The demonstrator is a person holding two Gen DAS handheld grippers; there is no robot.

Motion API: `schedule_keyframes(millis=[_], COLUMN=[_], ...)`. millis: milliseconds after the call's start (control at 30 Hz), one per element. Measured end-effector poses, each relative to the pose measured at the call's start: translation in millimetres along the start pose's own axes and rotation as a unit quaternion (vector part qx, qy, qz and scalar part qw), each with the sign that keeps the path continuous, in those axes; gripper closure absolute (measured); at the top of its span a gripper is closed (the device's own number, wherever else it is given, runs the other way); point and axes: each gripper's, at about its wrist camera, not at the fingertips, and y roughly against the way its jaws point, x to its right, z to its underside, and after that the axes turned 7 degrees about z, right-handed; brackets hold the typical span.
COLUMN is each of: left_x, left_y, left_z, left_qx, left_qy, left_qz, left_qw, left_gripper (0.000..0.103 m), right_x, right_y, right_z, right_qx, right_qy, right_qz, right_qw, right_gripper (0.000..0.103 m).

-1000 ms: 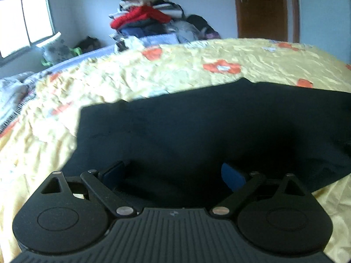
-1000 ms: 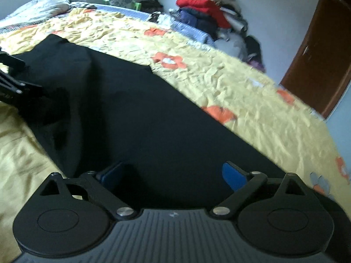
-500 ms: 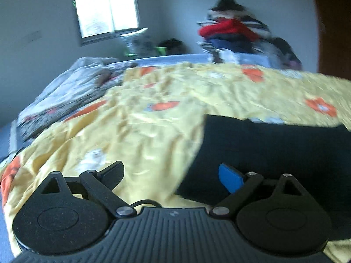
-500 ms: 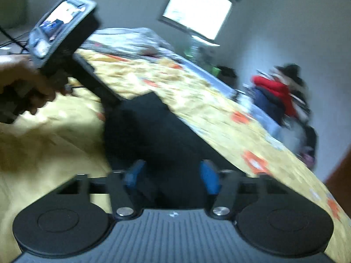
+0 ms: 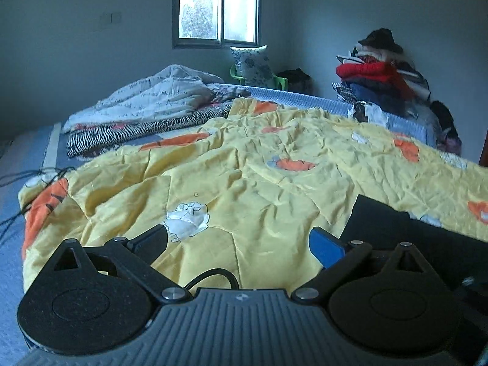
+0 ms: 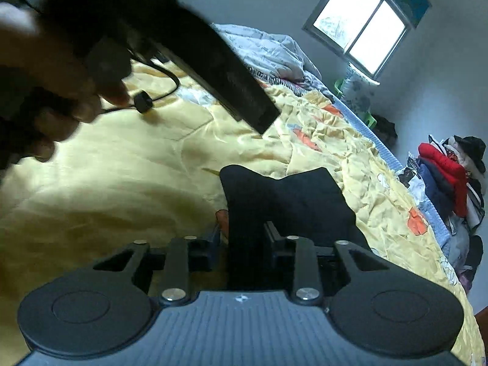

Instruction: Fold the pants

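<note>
Black pants [image 6: 292,198] lie on a yellow flowered quilt [image 5: 259,177] on the bed. My right gripper [image 6: 244,244] is shut on a lifted fold of the pants, which hangs between its fingers. In the left wrist view only a corner of the pants [image 5: 396,228] shows at the right. My left gripper [image 5: 238,244] is open and empty above the quilt, to the left of the pants. The left gripper's body [image 6: 189,45] and the hand holding it fill the upper left of the right wrist view.
A crumpled white blanket [image 5: 158,97] and a zebra-print cloth [image 5: 128,134] lie at the far left of the bed. A pile of clothes [image 5: 384,79] stands by the far wall. A window [image 5: 218,7] is behind. A cable [image 6: 152,97] crosses the quilt.
My right gripper has shut on the pants and lifted a fold. My left gripper has swung left off the pants and now hangs over bare quilt.
</note>
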Motion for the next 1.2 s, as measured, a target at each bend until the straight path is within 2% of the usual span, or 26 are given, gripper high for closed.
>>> schedule_keyframes(millis=[133, 267, 400, 433, 467, 500, 600, 667, 733, 833, 933, 1000, 1067, 1100, 1133, 1200], left_x=[-10, -15, -8, -5, -2, 0, 11, 26, 44, 84, 133, 166, 193, 206, 218, 233], left_y=[-4, -3, -4, -3, -3, -3, 0, 1, 1, 7, 15, 22, 25, 26, 27, 32], left_z=[-3, -6, -6, -5, -5, -4, -5, -4, -3, 3, 15, 26, 39, 45, 53, 63], left_qx=[0.004, 0.008, 0.002, 0.0, 0.0, -0.001, 0.0, -0.007, -0.015, -0.024, -0.033, -0.04, -0.056, -0.066, -0.075, -0.078], left_qy=[0.028, 0.047, 0.038, 0.035, 0.032, 0.031, 0.027, 0.013, -0.006, -0.048, -0.095, -0.122, -0.14, -0.147, -0.156, -0.162], left_qz=[-0.005, -0.008, 0.001, 0.005, 0.009, 0.013, 0.035, 0.057, 0.089, 0.151, 0.213, 0.264, 0.304, 0.321, 0.332, 0.338], left_qw=[0.9996, 0.9988, 0.9993, 0.9994, 0.9994, 0.9994, 0.999, 0.9983, 0.9959, 0.9872, 0.9719, 0.956, 0.9406, 0.9332, 0.9274, 0.9241], left_gripper=[0.002, 0.002, 0.002, 0.002, 0.002, 0.002, 0.002, 0.002, 0.002, 0.002, 0.002, 0.002, 0.002, 0.002, 0.002, 0.002], right_x=[0, 3, 0, 1, 2, 6, 28, 51, 77, 116, 146, 158, 159, 157, 155, 156], right_y=[-10, -20, -30, -27, -22, -14, 30, 60, 86, 111, 132, 151, 166, 178, 192, 220], right_z=[-2, -13, -14, -11, -9, -8, 6, 22, 48, 101, 159, 195, 223, 234, 242, 254], right_qx=[0.005, 0.007, -0.007, 0.0, 0.002, 0.001, 0.026, 0.028, 0.011, -0.058, -0.118, -0.145, -0.166, -0.158, -0.15, -0.14], right_qy=[-0.002, -0.008, -0.004, -0.01, -0.018, -0.028, -0.082, -0.118, -0.147, -0.209, -0.3, -0.368, -0.409, -0.419, -0.426, -0.437], right_qz=[0.006, 0.005, 0.003, 0.007, 0.006, 0.001, -0.015, 0.015, 0.068, 0.126, 0.17, 0.178, 0.17, 0.165, 0.156, 0.158], right_qw=[1.0, 1.0, 1.0, 1.0, 1.0, 1.0, 0.996, 0.993, 0.987, 0.968, 0.931, 0.901, 0.881, 0.879, 0.878, 0.874], right_gripper=[0.092, 0.094, 0.093, 0.09, 0.087, 0.08, 0.08, 0.079, 0.079, 0.074, 0.068, 0.064, 0.048, 0.037, 0.033, 0.033])
